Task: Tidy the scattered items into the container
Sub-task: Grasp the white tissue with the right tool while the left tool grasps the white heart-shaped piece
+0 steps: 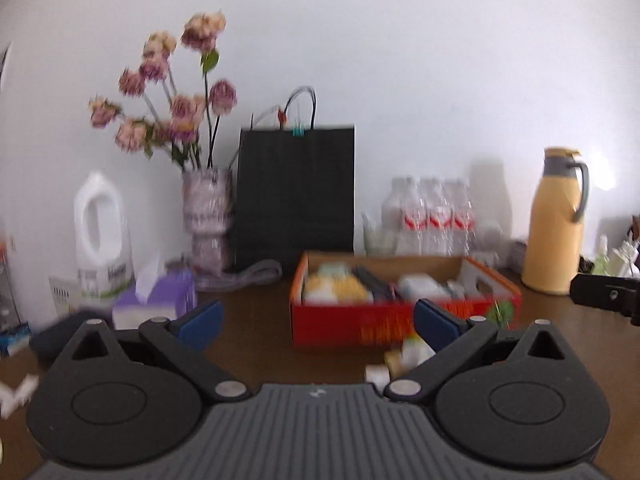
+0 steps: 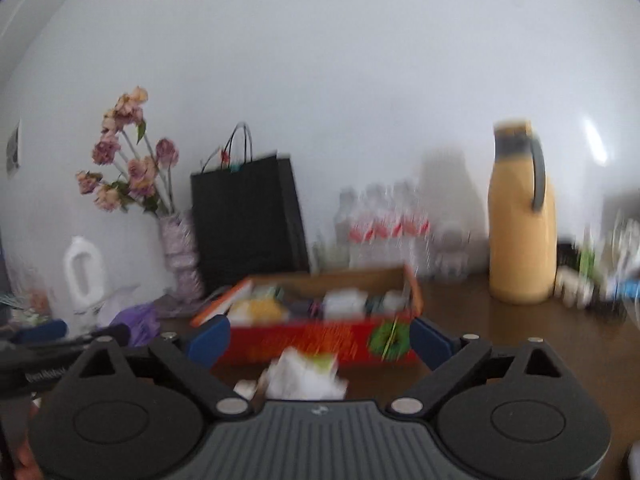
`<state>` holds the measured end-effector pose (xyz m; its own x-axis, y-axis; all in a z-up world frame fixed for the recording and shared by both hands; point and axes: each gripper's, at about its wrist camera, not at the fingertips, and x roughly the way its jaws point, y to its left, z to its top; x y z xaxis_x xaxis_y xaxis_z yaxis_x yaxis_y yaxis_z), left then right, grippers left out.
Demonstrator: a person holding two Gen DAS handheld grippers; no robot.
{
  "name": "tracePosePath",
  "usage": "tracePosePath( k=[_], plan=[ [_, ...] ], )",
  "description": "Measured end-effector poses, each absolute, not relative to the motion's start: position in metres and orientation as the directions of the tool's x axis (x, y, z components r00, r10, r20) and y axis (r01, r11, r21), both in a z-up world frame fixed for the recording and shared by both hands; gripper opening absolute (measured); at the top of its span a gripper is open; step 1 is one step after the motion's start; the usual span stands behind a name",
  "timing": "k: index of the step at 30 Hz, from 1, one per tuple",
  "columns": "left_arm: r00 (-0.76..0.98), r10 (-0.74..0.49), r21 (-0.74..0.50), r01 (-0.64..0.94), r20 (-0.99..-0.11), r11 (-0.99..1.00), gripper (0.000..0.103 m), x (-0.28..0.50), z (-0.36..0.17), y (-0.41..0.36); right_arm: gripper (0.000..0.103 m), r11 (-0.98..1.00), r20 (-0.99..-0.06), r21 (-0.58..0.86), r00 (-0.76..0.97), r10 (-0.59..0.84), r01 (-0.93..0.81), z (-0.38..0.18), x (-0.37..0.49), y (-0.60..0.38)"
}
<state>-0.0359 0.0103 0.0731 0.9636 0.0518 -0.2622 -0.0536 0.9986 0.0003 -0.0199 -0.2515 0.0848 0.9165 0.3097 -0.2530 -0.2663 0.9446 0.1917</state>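
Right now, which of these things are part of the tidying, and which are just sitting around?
Part of the job:
- red box
- white packets in front of it

Just lying about:
- black bag
- flowers
- yellow jug
- water bottles
- tissue box

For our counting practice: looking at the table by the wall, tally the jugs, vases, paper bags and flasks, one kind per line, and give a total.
White jug: 1
Vase of flowers: 1
Black paper bag: 1
Yellow flask: 1
Total: 4
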Motion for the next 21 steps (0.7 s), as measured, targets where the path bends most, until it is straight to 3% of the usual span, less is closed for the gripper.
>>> tracePosePath(
  k=[2, 5, 7, 9, 12, 15, 17, 18, 21],
  plan=[
    [0.941, 0.009, 0.014, -0.005, -0.337, 1.0, 0.103, -0.029, 0.06, 0.009, 0.093, 0.933, -0.331, 0.182, 0.874, 0.355, -0.31, 0.069, -0.019, -0.244],
    [0.927, 0.009, 0.033, 0.004, -0.375, 0.999, 0.103, -0.006, 0.057, 0.011, 0.085, 0.948, -0.377, 0.118, 0.87, 0.319, -0.296, 0.061, 0.002, -0.229],
    [0.923, -0.015, 0.035, 0.03, -0.383, 0.999, 0.098, 0.013, 0.058, 0.01, 0.085, 0.947, -0.388, 0.129, 0.864, 0.32, -0.293, 0.062, 0.026, -0.223],
    [0.904, -0.054, 0.051, 0.084, -0.425, 0.995, 0.084, 0.04, 0.056, 0.006, 0.081, 0.945, -0.409, 0.103, 0.853, 0.324, -0.31, 0.061, 0.058, -0.212],
    [0.856, -0.085, 0.066, 0.137, -0.51, 0.988, 0.067, 0.082, 0.045, -0.003, 0.058, 0.941, -0.493, 0.044, 0.812, 0.312, -0.335, 0.049, 0.109, -0.189],
    [0.837, -0.057, 0.103, 0.135, -0.545, 0.986, 0.065, 0.106, 0.031, -0.008, 0.056, 0.95, -0.559, 0.039, 0.781, 0.279, -0.311, 0.033, 0.139, -0.184],
    [0.823, -0.069, 0.096, 0.148, -0.563, 0.984, 0.062, 0.115, 0.024, -0.008, 0.037, 0.948, -0.572, 0.091, 0.763, 0.3, -0.305, 0.025, 0.145, -0.191],
    [0.816, -0.076, 0.083, 0.15, -0.573, 0.985, 0.061, 0.119, 0.021, -0.008, 0.021, 0.946, -0.573, 0.114, 0.757, 0.313, -0.304, 0.023, 0.144, -0.195],
    [0.792, -0.064, 0.067, 0.131, -0.608, 0.989, 0.047, 0.131, 0.012, -0.007, 0.015, 0.95, -0.544, 0.138, 0.78, 0.308, -0.279, 0.022, 0.134, -0.211]
  ],
)
